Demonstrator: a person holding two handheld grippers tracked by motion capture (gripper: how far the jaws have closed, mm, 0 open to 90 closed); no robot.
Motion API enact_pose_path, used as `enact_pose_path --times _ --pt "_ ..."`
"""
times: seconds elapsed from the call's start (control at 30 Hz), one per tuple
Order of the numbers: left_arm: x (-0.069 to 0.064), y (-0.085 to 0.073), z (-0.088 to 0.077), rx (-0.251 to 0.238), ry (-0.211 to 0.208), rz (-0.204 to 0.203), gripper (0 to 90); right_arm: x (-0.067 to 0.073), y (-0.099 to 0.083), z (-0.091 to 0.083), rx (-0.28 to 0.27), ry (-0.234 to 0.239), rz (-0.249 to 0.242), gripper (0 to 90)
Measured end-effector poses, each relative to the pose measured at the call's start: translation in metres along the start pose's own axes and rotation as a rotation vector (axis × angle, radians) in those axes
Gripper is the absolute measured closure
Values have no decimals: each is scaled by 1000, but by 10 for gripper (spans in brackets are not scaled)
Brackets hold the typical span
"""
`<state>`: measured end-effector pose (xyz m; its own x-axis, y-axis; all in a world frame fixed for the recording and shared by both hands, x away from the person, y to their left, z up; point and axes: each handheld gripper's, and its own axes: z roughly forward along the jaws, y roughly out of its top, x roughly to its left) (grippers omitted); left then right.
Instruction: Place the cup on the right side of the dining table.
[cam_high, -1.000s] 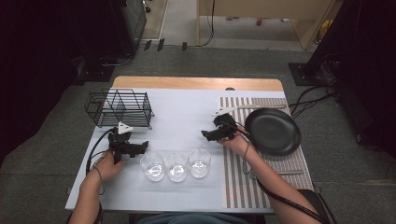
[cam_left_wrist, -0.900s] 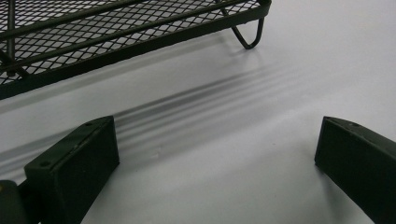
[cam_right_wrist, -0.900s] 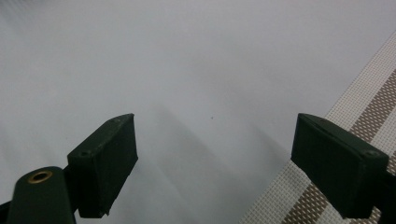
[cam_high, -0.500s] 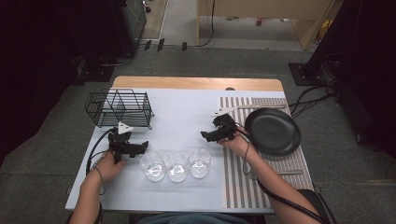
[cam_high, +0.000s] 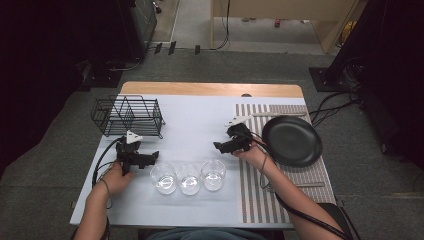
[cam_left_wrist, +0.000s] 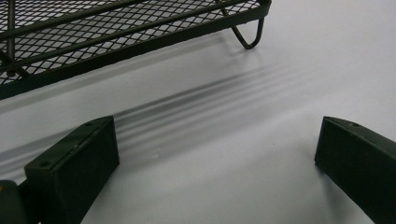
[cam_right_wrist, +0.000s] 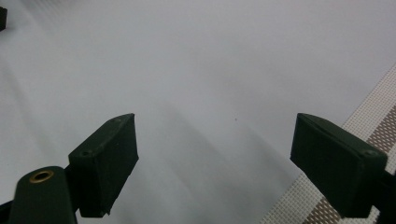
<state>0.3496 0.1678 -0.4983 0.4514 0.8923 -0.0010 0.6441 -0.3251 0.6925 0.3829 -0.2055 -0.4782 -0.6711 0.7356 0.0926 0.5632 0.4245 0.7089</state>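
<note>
Grey floor; white table (cam_high: 200, 120), striped mat (cam_high: 300, 195).

table (cam_high: 200, 120) | wire basket (cam_high: 127, 115) | three glasses (cam_high: 189, 177) | striped mat (cam_high: 260, 195) | black plate (cam_high: 292, 140)

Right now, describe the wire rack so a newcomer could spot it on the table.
Start at the white table and go to its far left corner. The wire rack stands there, an open black mesh basket on small looped feet, unlike the three clear glasses near the front edge.
</note>
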Motion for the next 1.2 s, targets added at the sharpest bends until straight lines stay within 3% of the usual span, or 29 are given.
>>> enact_pose_path --times 1.2 --pt "0 0 0 0 0 0 0 14 2 -6 3 44 -9 147"
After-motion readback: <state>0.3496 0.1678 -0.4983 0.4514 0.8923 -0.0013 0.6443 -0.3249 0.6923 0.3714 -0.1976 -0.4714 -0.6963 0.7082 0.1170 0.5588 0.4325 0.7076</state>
